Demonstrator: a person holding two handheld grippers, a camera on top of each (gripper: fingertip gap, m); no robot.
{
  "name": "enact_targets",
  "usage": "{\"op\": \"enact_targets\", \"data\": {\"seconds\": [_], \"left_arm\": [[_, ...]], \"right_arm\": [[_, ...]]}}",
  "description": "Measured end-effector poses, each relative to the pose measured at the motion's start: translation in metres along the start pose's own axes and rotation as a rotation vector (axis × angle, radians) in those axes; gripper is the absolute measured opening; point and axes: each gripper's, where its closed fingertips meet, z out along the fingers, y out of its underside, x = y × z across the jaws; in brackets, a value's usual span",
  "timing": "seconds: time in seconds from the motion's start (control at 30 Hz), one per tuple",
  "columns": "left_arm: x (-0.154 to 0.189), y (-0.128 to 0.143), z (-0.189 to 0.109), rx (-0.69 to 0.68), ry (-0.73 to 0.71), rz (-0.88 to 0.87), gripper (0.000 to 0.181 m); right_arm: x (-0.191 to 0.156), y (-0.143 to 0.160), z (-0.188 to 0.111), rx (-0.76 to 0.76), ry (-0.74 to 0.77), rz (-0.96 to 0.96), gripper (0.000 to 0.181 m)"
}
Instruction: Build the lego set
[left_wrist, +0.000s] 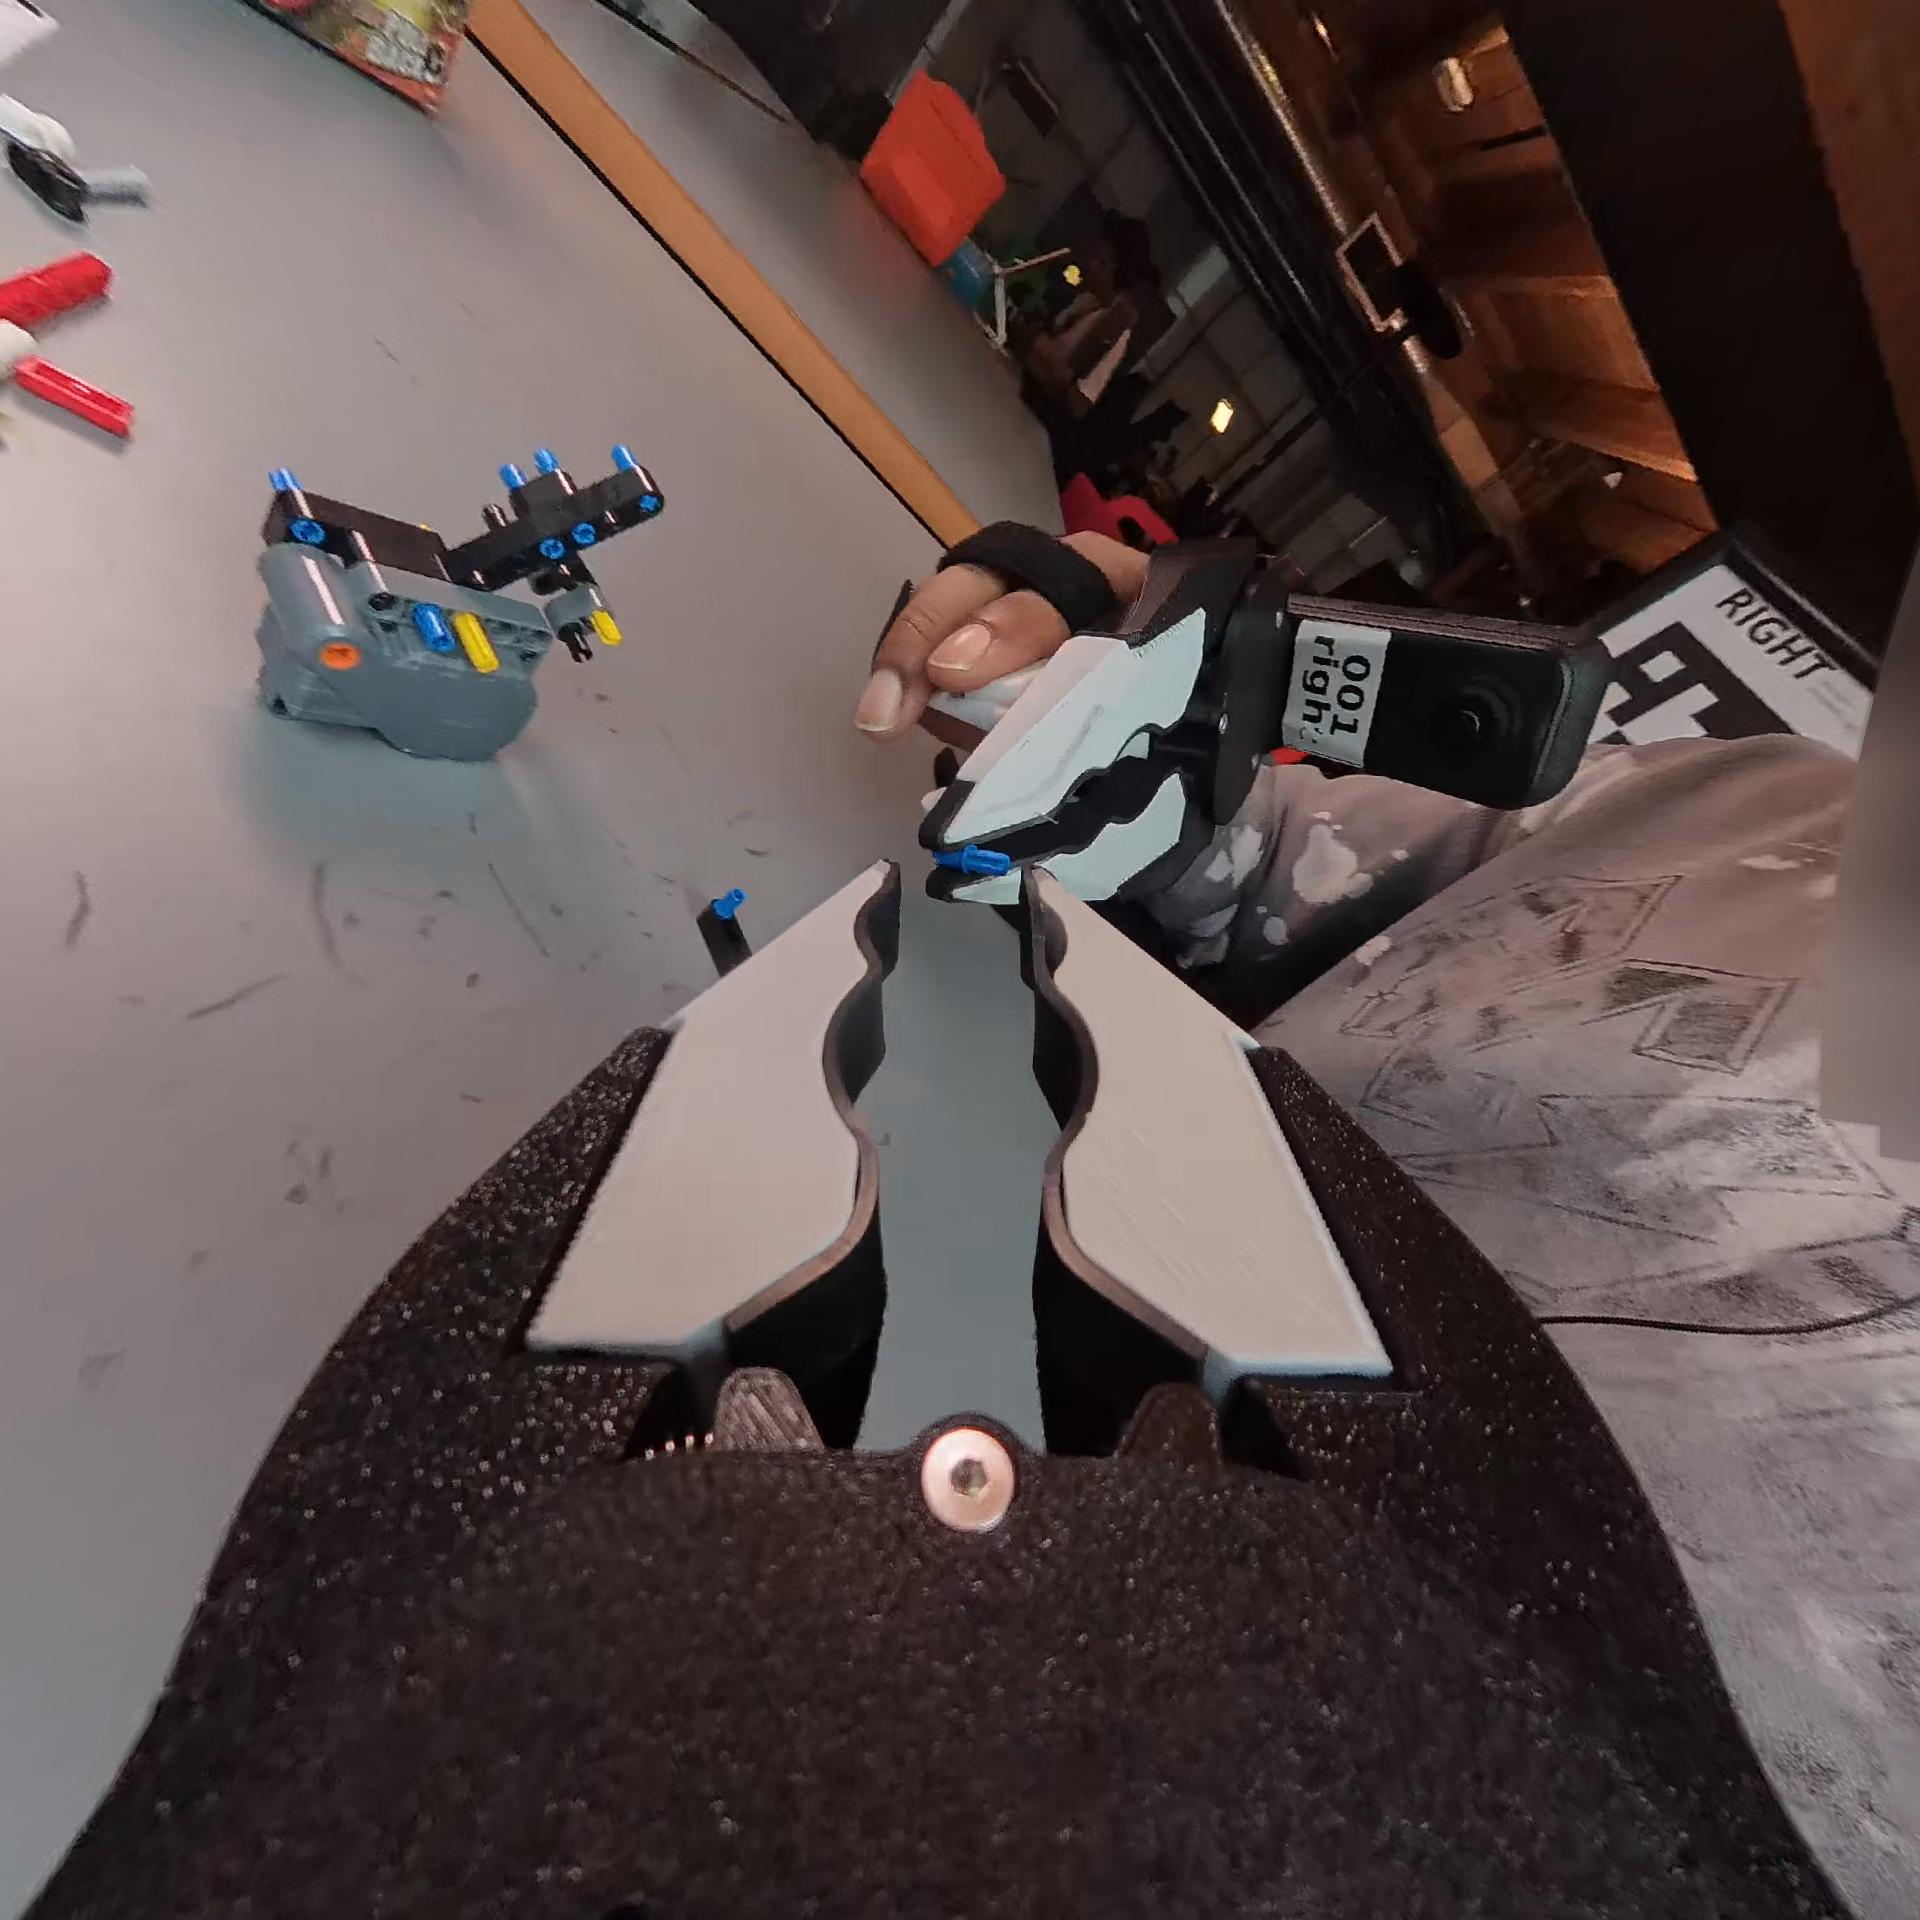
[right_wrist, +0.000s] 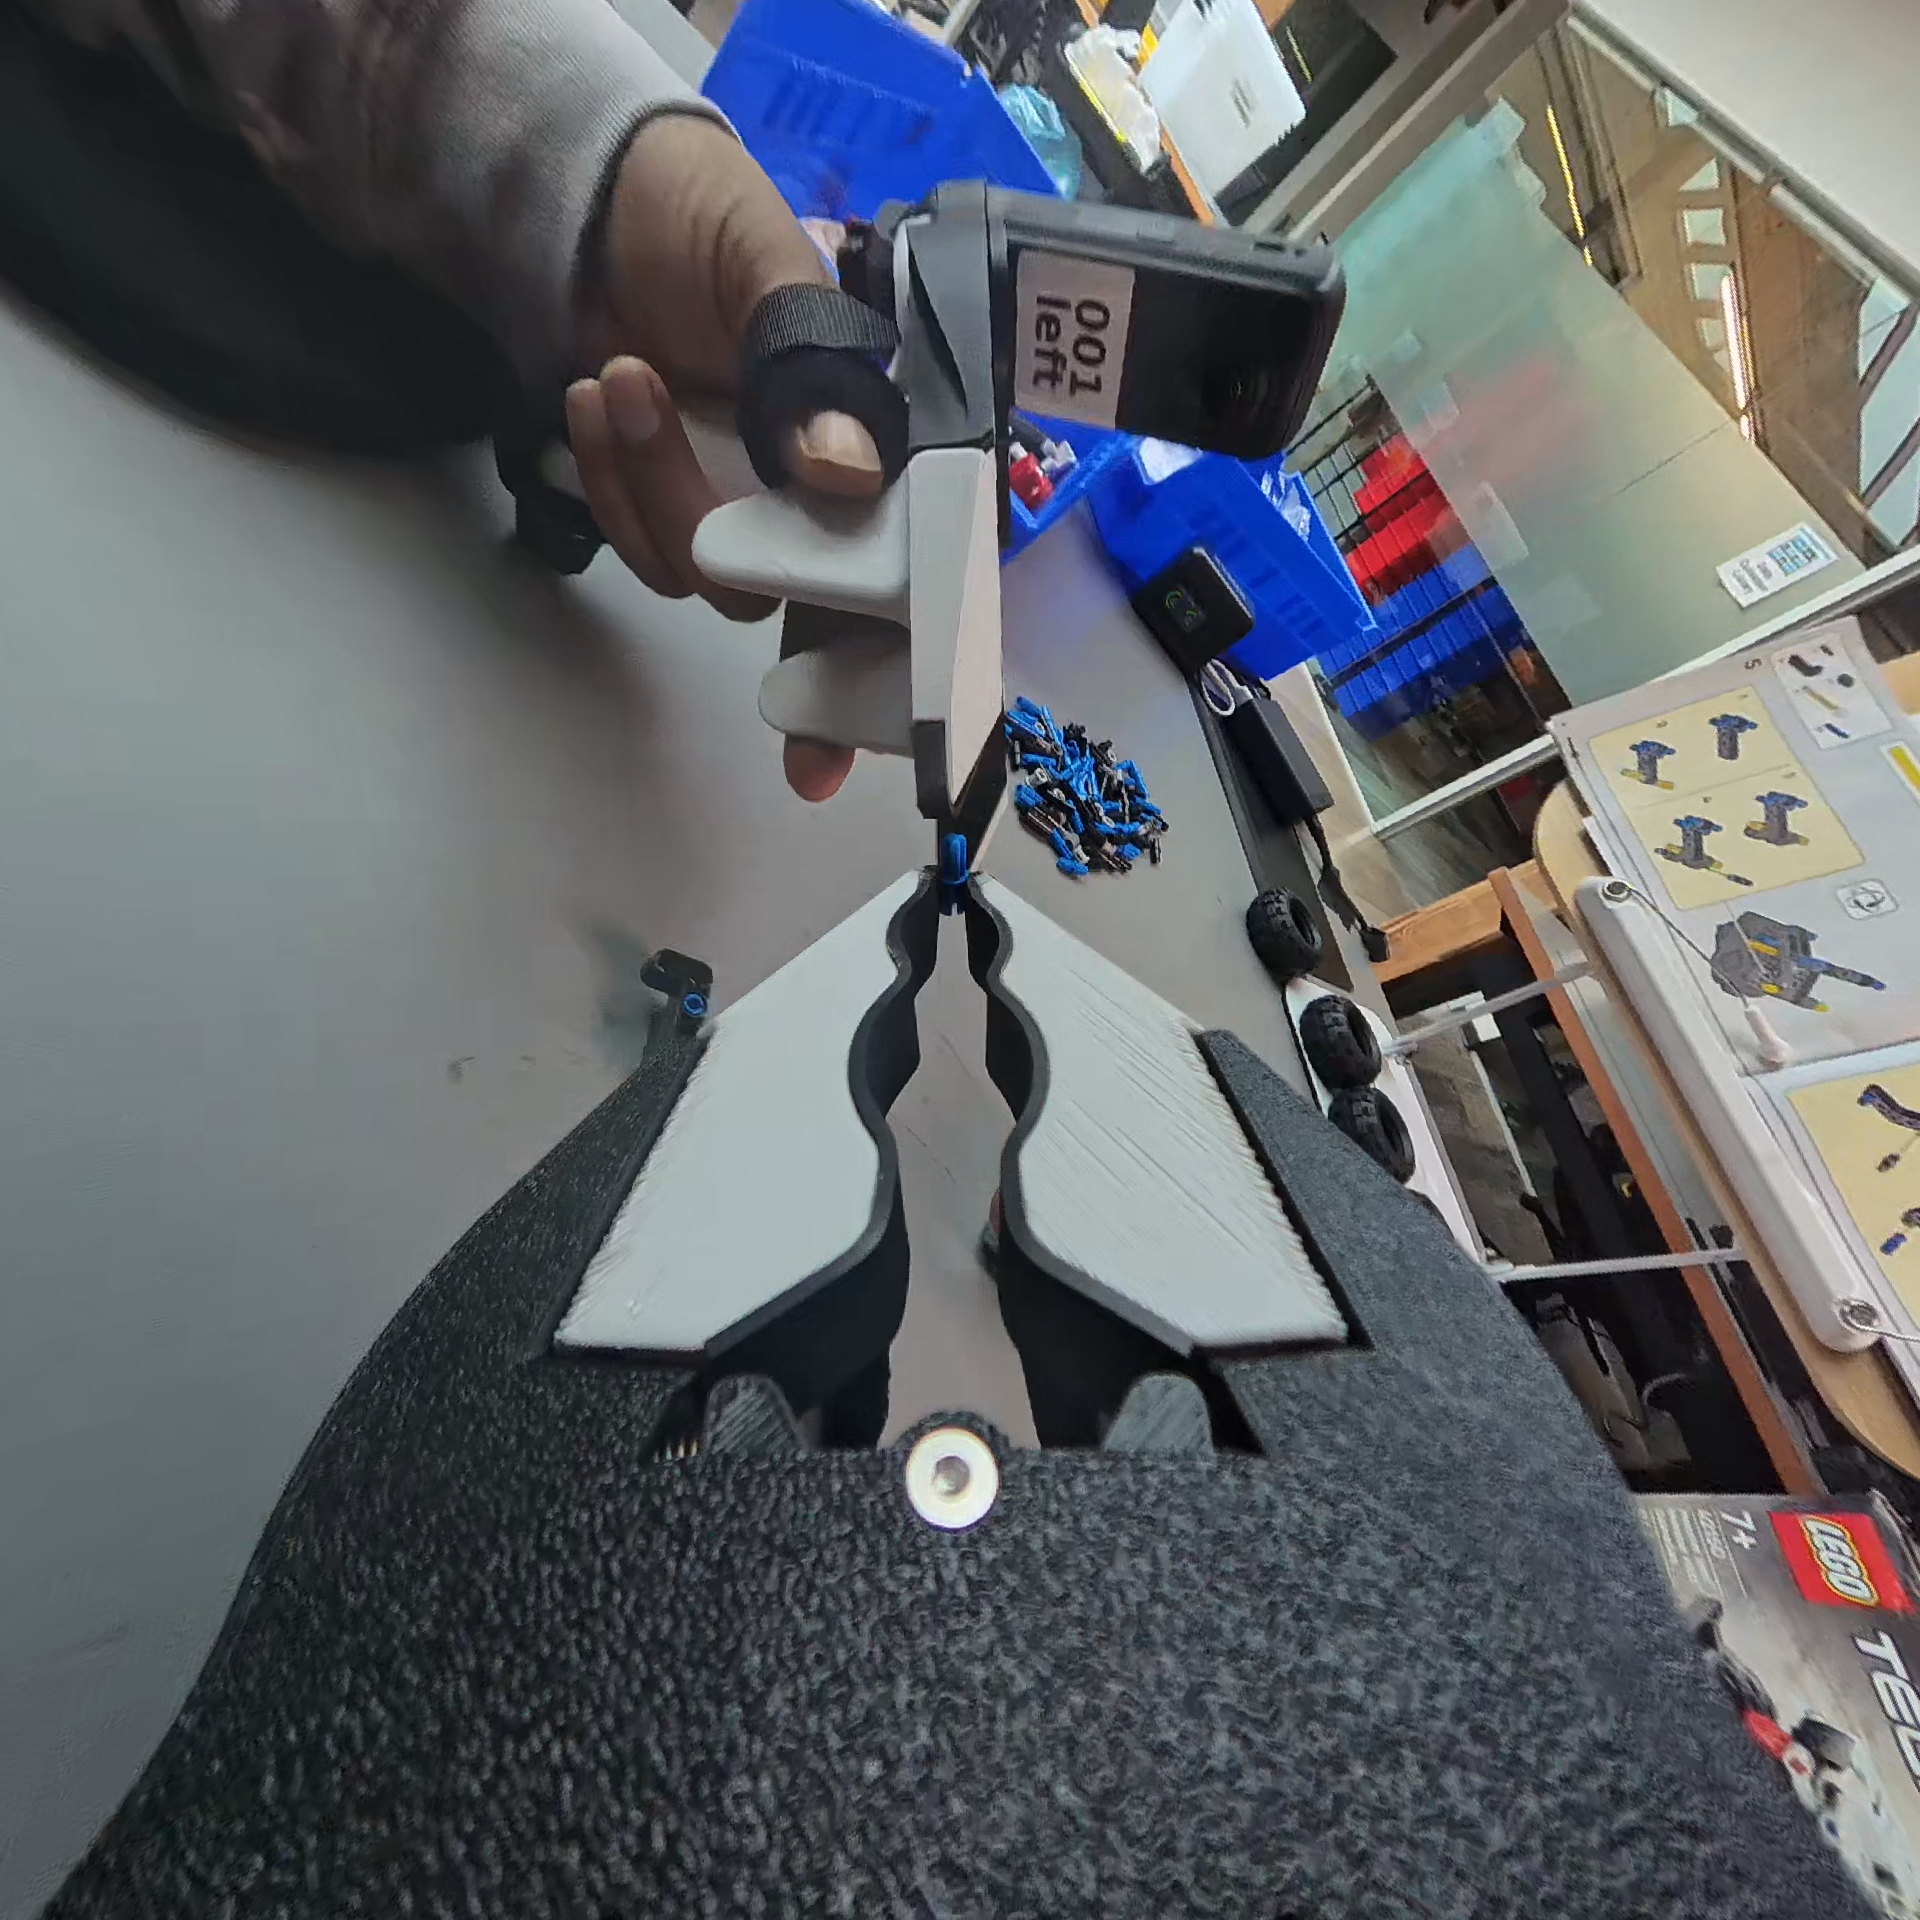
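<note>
My right gripper (right_wrist: 950, 883) is shut on a small blue pin (right_wrist: 952, 858), held a little above the grey table. In the left wrist view it (left_wrist: 948, 864) comes in from the right with the pin (left_wrist: 971, 860) crosswise in its tips. My left gripper (left_wrist: 961, 881) is open and empty, its tips just short of the pin; from the right wrist view it (right_wrist: 951, 805) points down at the pin. A grey and black assembly with blue and yellow pins (left_wrist: 416, 603) stands on the table to the left. A small black piece with a blue pin (left_wrist: 724, 925) (right_wrist: 681, 982) lies close by.
A pile of blue and black pins (right_wrist: 1086, 795) lies beyond the grippers. Three black wheels (right_wrist: 1340, 1039) sit at the table's right edge, by an open instruction booklet (right_wrist: 1766, 831) and the set's box (right_wrist: 1818, 1621). Red beams (left_wrist: 62, 343) lie far left. Blue bins (right_wrist: 1226, 540) stand behind.
</note>
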Motion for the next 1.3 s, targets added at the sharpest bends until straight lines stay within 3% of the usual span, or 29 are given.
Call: {"op": "enact_targets", "data": {"seconds": [0.03,0.23,0.4,0.5,0.67,0.8,1.3], "left_arm": [[-0.003,-0.002,-0.001,0.007,-0.038,0.027,0.021],[-0.015,-0.004,0.002,-0.002,-0.207,0.147,0.015],[-0.018,-0.005,0.002,0.001,-0.246,0.159,0.004],[-0.014,-0.006,0.001,0.005,-0.209,0.143,0.003],[0.012,-0.010,-0.002,0.050,0.017,0.048,0.003],[0.021,-0.013,-0.003,0.075,0.111,-0.010,0.003],[0.016,-0.009,0.000,0.046,0.056,0.036,0.003]], "right_arm": [[0.001,0.004,0.002,-0.025,0.008,-0.004,0.005],[0.003,0.016,0.010,-0.134,0.060,-0.055,0.005],[0.006,0.016,0.013,-0.164,0.097,-0.088,0.005],[0.006,0.013,0.011,-0.110,0.081,-0.022,0.005],[0.008,-0.012,-0.001,0.121,0.024,0.108,0.005],[0.010,-0.023,-0.008,0.207,0.010,0.159,0.005],[0.008,-0.019,-0.006,0.178,0.004,0.141,0.005]]}}
